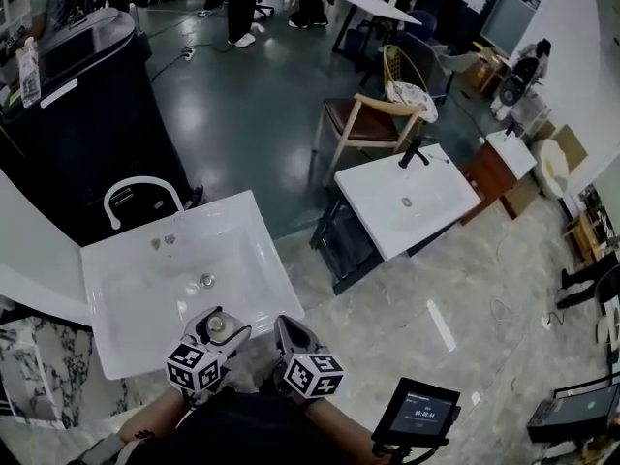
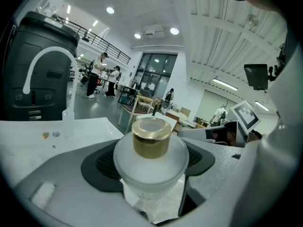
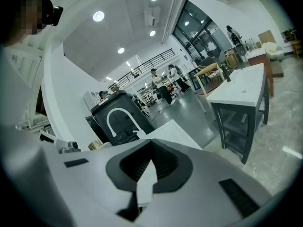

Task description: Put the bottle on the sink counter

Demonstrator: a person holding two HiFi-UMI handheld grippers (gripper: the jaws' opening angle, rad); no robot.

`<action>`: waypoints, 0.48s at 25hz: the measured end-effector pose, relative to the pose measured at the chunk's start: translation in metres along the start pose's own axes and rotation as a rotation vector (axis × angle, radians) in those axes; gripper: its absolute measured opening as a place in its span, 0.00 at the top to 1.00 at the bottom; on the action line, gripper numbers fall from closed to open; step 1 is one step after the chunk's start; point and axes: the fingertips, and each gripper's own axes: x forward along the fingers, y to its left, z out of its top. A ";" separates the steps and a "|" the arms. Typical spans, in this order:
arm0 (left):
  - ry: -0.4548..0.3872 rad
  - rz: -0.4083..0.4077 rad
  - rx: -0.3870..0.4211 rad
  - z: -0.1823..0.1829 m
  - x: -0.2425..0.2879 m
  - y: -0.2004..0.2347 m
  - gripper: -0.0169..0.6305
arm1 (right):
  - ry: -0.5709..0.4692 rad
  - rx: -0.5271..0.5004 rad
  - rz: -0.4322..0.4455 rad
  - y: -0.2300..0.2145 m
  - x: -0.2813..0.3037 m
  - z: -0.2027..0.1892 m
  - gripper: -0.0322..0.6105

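A frosted glass bottle (image 2: 150, 160) with a gold cap (image 2: 151, 137) stands upright between the jaws of my left gripper (image 2: 152, 174), which is shut on it. In the head view the bottle (image 1: 215, 324) is held over the front edge of the white sink counter (image 1: 126, 342), just in front of the basin (image 1: 184, 279). My right gripper (image 1: 290, 334) hangs beside it to the right, off the counter's front corner. Its jaws are pressed together with nothing between them (image 3: 150, 167).
A curved white faucet (image 1: 141, 190) rises at the back of the counter, with two small items (image 1: 162, 242) near it. A black cabinet (image 1: 77, 114) stands behind. To the right are a second sink table (image 1: 407, 201), a wooden chair (image 1: 373, 119) and a tablet (image 1: 417, 410).
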 end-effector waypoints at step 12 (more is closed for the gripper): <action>-0.033 0.153 -0.056 0.010 0.018 0.006 0.44 | 0.067 -0.013 0.135 -0.019 0.024 0.019 0.96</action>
